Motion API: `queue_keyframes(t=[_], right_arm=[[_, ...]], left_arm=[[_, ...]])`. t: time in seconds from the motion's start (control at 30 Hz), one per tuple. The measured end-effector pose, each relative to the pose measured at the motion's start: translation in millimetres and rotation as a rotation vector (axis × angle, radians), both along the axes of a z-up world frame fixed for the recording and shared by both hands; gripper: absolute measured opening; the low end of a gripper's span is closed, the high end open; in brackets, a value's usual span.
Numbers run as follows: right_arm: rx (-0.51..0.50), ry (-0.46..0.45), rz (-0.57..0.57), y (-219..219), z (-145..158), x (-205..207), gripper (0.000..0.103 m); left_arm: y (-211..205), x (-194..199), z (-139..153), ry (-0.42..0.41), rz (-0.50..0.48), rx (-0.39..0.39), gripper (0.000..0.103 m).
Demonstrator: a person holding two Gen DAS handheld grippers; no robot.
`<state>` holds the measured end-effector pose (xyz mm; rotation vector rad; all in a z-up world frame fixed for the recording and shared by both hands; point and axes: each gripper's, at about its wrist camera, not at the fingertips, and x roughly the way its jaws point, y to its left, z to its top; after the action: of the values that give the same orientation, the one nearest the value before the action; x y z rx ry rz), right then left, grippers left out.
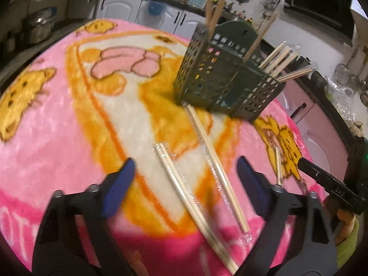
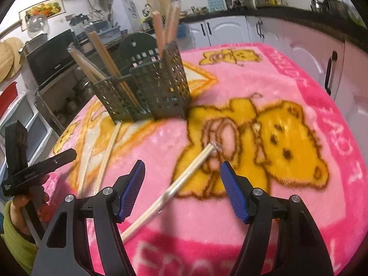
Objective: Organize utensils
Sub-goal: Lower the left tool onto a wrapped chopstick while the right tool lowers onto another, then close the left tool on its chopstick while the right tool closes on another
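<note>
We hold two black grippers with blue pads over a desk covered by a pink blanket [image 1: 46, 119] printed with yellow cartoon bears.

Toward the far side of the blanket stands a dark green utensil holder [image 1: 220, 80], a perforated plastic caddy with several compartments and a rounded back plate. Wooden chopsticks [image 1: 215, 7] stand upright in its tallest compartment, and more lean outward from a lower compartment on the other side.

In the left wrist view, our left gripper [image 1: 184, 184] hovers just above the blanket with its jaws spread wide and nothing between them. Beneath it lie two pairs of chopsticks in clear plastic sleeves. One wrapped pair [image 1: 191, 197] runs diagonally between the open jaws. The second wrapped pair [image 1: 214, 158] lies just beside it, its far end touching the base of the holder.

In the right wrist view, our right gripper [image 2: 182, 188] also has its jaws wide apart and grips nothing. A third wrapped pair [image 2: 174, 188] lies diagonally on the blanket between those jaws, its far tip resting on the printed bear [image 2: 287, 142]. The picture is blurred, so we cannot tell whether the pads touch the blanket.

Kitchen cabinets [image 2: 230, 30] and a cluttered counter run behind the desk.
</note>
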<state>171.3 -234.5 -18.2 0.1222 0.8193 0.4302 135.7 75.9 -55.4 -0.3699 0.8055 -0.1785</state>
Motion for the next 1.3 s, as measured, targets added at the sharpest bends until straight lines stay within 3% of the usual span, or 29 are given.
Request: queue_keyframes(t=[0.13, 0.4, 0.63, 0.73, 0.87, 0.97, 1.13, 1.3], right_arm=[[-0.004, 0.024, 0.008, 2, -5, 4, 0.065], [0.014, 0.153, 0.0, -1, -23, 31, 0.058], [-0.003, 0.165, 0.004, 5, -25, 54, 0.057], [-0.03, 0.165, 0.004, 10, -25, 62, 0.05], [-0.018, 0.18, 0.001, 6, -25, 76, 0.018], [0.019, 0.182, -0.015, 1, -24, 80, 0.009], [0.038, 0.136, 0.001, 3, -14, 74, 0.007], [0.053, 0.065, 0.025, 5, 8, 64, 0.006]], left_arm=[[1, 8, -11, 0.046, -0.013, -0.025, 0.054], [-5, 27, -16, 0.058, -0.041, 0.012, 0.051], [-1, 45, -19, 0.081, -0.025, 0.059, 0.022], [3, 50, -20, 0.082, -0.022, 0.052, 0.016], [5, 53, -21, 0.081, -0.035, 0.051, 0.014], [4, 56, -19, 0.088, -0.043, 0.062, 0.013], [6, 60, -14, 0.087, -0.041, 0.046, 0.01], [2, 53, 13, 0.02, -0.058, 0.027, 0.009]])
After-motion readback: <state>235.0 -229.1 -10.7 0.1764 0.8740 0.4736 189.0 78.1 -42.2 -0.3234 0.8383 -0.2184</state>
